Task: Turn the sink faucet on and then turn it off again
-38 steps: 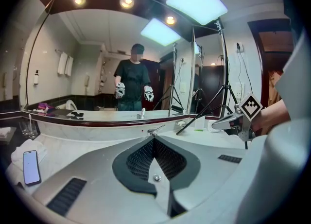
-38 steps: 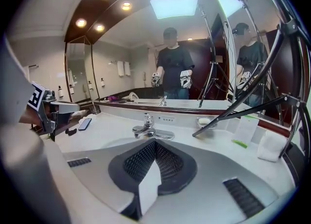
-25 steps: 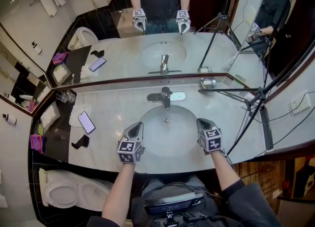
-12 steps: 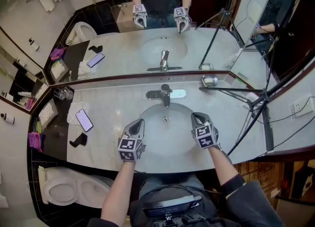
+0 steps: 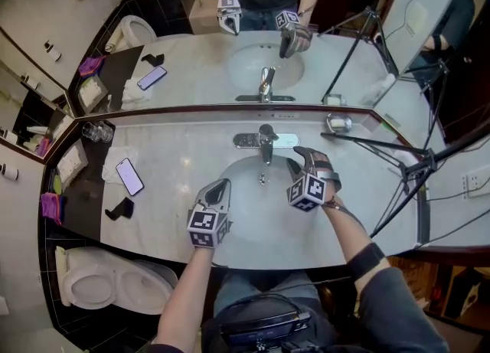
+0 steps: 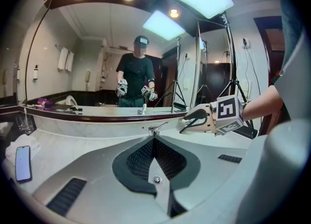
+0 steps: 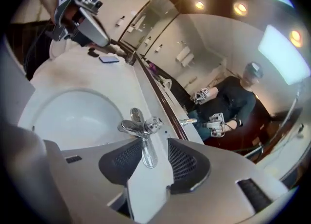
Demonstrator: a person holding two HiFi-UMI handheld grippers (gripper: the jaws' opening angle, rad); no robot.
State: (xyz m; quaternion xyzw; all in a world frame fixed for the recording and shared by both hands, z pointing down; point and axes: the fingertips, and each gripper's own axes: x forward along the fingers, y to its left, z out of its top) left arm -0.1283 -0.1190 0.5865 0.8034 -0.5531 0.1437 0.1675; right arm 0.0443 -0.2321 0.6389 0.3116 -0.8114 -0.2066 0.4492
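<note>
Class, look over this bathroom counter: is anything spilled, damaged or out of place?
Nothing is spilled or broken. The only oddity is a black tripod with a leg reaching across the counter right of the sink.

The marble counter (image 5: pixel 184 160) carries a faucet (image 5: pixel 266 142), glasses (image 5: pixel 98 132), cloth (image 5: pixel 109 171) and phone (image 5: pixel 129 177).

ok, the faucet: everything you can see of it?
The faucet is polished chrome: a short body with what looks like a lever on top and a spout toward the basin. It stands on a long oval plate lying flat on the pale counter, just below the mirror, which repeats it. No water shows. Nothing touches it. The right tongs, whose jaws have just been opening and are empty, point at it from the right, close by.
</note>
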